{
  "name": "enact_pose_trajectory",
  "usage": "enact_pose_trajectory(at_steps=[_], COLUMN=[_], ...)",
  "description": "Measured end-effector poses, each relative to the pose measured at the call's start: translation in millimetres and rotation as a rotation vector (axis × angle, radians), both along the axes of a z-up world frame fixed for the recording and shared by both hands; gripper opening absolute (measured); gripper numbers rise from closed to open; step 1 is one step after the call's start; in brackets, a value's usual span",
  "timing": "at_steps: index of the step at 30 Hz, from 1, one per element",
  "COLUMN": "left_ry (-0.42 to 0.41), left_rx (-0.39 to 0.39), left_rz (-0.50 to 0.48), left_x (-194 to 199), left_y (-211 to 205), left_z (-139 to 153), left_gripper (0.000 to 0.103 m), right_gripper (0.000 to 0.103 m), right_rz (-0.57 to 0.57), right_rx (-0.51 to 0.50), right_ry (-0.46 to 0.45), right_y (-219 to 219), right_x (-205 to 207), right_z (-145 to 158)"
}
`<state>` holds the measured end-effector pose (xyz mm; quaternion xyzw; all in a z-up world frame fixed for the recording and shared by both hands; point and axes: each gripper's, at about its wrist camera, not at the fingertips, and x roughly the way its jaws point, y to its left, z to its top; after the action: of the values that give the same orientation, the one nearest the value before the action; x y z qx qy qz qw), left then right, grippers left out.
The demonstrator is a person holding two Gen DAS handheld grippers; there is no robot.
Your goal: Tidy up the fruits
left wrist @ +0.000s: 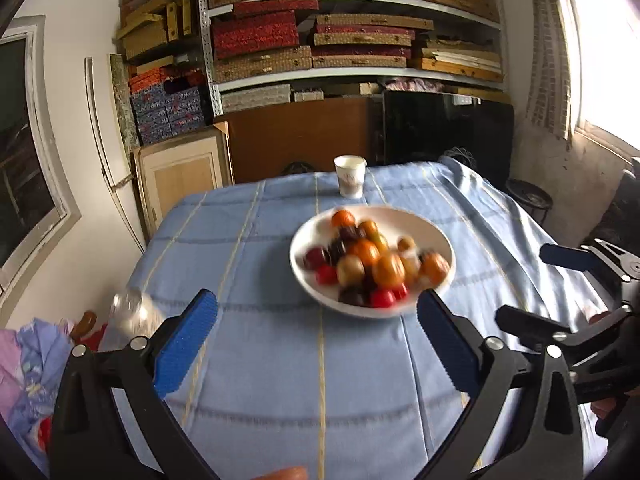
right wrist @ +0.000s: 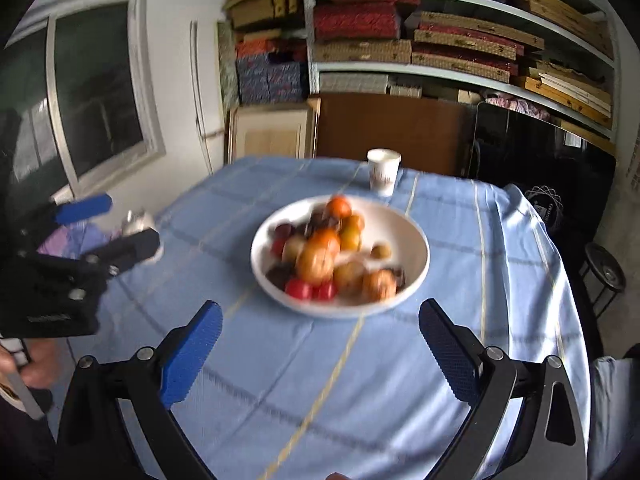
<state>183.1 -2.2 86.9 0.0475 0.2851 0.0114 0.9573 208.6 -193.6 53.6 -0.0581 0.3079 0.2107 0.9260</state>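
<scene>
A white bowl (left wrist: 434, 236) (right wrist: 408, 236) sits in the middle of the blue checked tablecloth. It holds a blurred heap of small fruits (left wrist: 370, 264) (right wrist: 328, 256), orange, red, yellowish and dark purple. My left gripper (left wrist: 316, 320) is open and empty, held above the cloth just short of the bowl. My right gripper (right wrist: 320, 328) is open and empty, also just short of the bowl. The right gripper shows at the right edge of the left wrist view (left wrist: 560, 280). The left gripper shows at the left of the right wrist view (right wrist: 104, 224).
A white paper cup (left wrist: 350, 176) (right wrist: 383, 176) stands behind the bowl near the table's far edge. A shiny blurred object (left wrist: 134, 312) (right wrist: 138, 222) lies at the table's left edge. Shelves of boxes (left wrist: 352, 24) and boards stand behind the table.
</scene>
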Motion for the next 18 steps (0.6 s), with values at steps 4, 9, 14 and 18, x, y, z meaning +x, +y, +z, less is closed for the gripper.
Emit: enact_pose_trajectory(at_steps=[4,9,14,18], left_ry=[0.013,0.022,0.033,0.035], left_rx=[-0.012,-0.015,-0.017,-0.020], left_rz=[-0.009,-0.001,-0.002,-0.005], left_x=[-43.1,-72.4,-79.3,-77.9], left_y=[-1.8,0.7,-2.5,-4.8], left_z=[-13.4,-22.0,-24.8,-24.6], left_gripper=[0.098,0.098,0.098,0.098], right_gripper=[0.099,0.099,0.099,0.099], right_rz=[0.008,-0.007,-0.026,-0.040], right_rx=[-0.038,-0.033,-0.014,-0.013], right_ry=[0.017,0.015,0.012,0.012], right_y=[1.1,-6.2,-16.4,-22.2], right_x=[-36.0,-65.7,-74.7,-76.7], right_z=[-13.5,-15.5,-11.2,-10.9])
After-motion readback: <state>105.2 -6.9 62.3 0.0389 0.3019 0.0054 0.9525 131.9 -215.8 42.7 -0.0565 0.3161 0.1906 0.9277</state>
